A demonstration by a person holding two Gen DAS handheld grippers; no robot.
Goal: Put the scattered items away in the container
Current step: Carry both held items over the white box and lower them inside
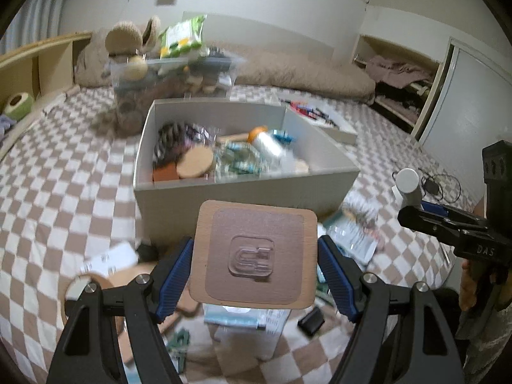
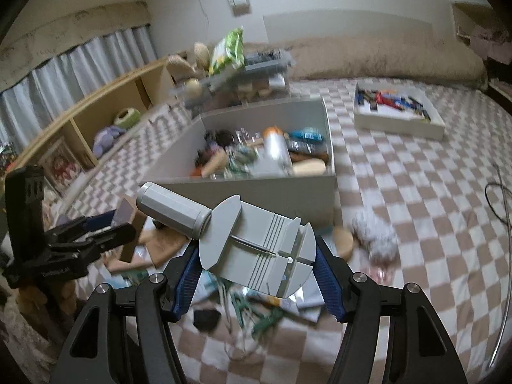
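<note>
**Desk:** Progress on the tidy-up, left to right?

**Photographer:** Clutter is split about evenly. The white box (image 1: 246, 188) in the middle of the checked blanket (image 1: 64, 192) already holds a good heap: a cork disc (image 1: 195, 166), a clear bottle with an orange cap (image 1: 268, 142), packets, something dark and spiky. More is left on the blanket in front of the box: papers, a small black block (image 1: 310, 320), green clips (image 2: 256, 313), a fluffy white thing (image 2: 377, 236). By the look of it, roughly half remains.

**Desk:** And the grippers?

**Photographer:** The left gripper (image 1: 254, 275) is clamped on a square wooden coaster (image 1: 252, 252), blue pads (image 1: 174, 275) pressed to its two edges, held flat in the air just short of the box's near wall. The right gripper (image 2: 257, 272) grips a grey plastic tool (image 2: 256, 252) with a cylindrical handle (image 2: 172, 211) jutting to the left, jaws about half spread around its body. It too is off the blanket, near the box's front wall, not yet over the opening.

**Desk:** Next?

**Photographer:** Likely both get carried over the rim and dropped in.
</note>
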